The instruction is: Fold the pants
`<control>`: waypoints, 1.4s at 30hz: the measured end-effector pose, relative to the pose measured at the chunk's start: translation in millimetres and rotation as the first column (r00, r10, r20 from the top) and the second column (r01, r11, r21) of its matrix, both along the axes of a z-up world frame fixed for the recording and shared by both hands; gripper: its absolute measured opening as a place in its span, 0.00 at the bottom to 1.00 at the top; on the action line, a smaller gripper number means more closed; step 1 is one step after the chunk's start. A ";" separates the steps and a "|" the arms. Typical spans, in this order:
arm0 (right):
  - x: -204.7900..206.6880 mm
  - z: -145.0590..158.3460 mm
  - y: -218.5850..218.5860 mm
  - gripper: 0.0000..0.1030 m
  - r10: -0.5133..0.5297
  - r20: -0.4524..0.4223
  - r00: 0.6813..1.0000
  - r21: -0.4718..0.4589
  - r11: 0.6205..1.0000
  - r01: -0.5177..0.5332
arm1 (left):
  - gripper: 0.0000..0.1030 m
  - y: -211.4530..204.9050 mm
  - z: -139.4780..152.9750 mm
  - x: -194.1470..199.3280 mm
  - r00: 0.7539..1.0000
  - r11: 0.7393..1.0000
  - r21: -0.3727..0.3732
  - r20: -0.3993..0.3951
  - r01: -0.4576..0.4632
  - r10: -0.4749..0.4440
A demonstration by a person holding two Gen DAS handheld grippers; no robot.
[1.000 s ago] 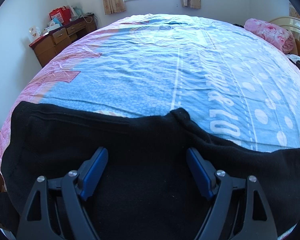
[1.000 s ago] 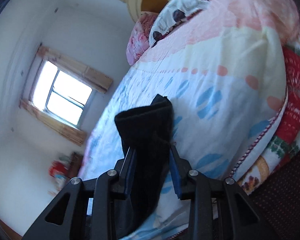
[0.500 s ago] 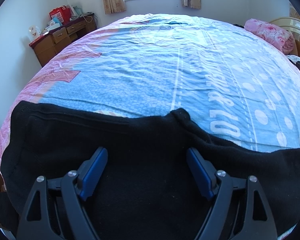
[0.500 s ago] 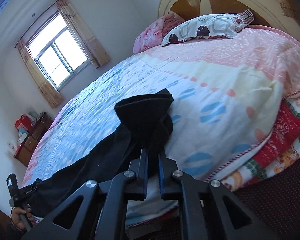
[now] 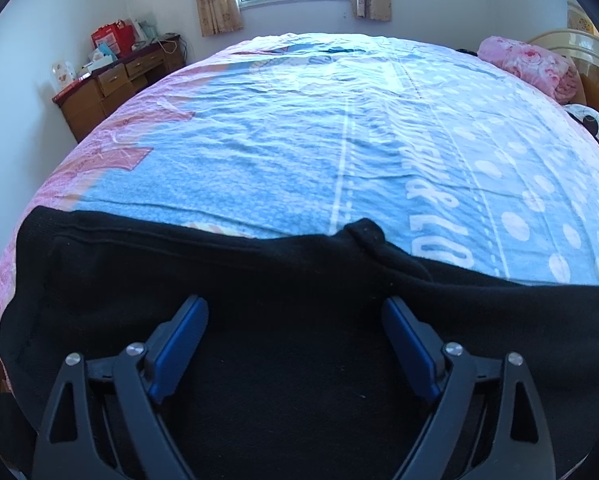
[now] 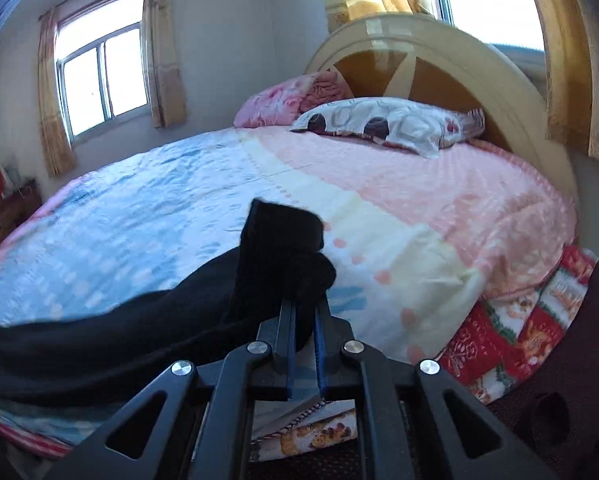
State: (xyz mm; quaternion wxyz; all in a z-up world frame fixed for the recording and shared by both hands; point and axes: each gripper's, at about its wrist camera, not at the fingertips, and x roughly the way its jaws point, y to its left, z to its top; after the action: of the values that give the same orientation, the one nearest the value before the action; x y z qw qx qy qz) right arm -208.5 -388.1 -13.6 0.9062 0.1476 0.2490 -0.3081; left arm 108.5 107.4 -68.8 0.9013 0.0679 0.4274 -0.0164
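Note:
Black pants (image 5: pixel 227 280) lie along the near edge of the bed, waist end at the left, legs running off to the right. My left gripper (image 5: pixel 295 320) is open and rests over the waist part, with cloth under and between its blue pads. My right gripper (image 6: pixel 304 312) is shut on the leg cuff end of the pants (image 6: pixel 279 256), which stands up above the fingers. The rest of the legs trail left along the bed edge.
The bed carries a blue, pink and cream sheet (image 5: pixel 339 140). Two pillows (image 6: pixel 383 122) lie by the wooden headboard (image 6: pixel 439 76). A wooden dresser (image 5: pixel 111 80) stands by the far wall under the window. A red patterned blanket (image 6: pixel 511 336) hangs at the bed side.
My right gripper has closed on the cuff and swung level, now facing the headboard with the cuff lifted. My left gripper has not moved.

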 end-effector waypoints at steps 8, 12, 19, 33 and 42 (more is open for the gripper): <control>-29.0 -31.4 -41.7 0.12 0.029 0.252 0.967 0.493 0.857 -0.154 | 0.89 -0.3 0.5 0.1 1.000 1.000 -0.006 -0.010 0.000 0.000; -43.4 -48.9 -57.5 0.12 -0.046 0.367 0.929 0.628 0.749 -0.211 | 0.89 0.0 1.0 0.4 1.000 1.000 -0.006 -0.011 0.001 -0.001; -58.4 -82.3 -72.3 0.12 -0.209 0.504 0.838 0.761 0.566 -0.317 | 0.89 -1.1 1.7 1.2 1.000 1.000 -0.005 -0.021 -0.004 0.004; -46.9 5.5 -53.6 0.05 -0.115 0.222 0.968 0.389 0.921 0.020 | 0.89 -0.1 5.0 0.0 1.000 1.000 -0.001 -0.018 -0.014 0.014; -30.4 42.4 15.0 0.05 0.020 0.207 0.978 0.039 0.999 -0.029 | 0.89 65.4 71.8 -25.9 0.988 0.997 0.004 0.135 -0.079 0.078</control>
State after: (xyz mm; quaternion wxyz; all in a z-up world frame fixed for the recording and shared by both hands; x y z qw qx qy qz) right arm -238.9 -373.1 28.8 0.9276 0.1948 0.1619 -0.2746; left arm 82.6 172.7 3.0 0.9278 0.0560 0.3679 0.0258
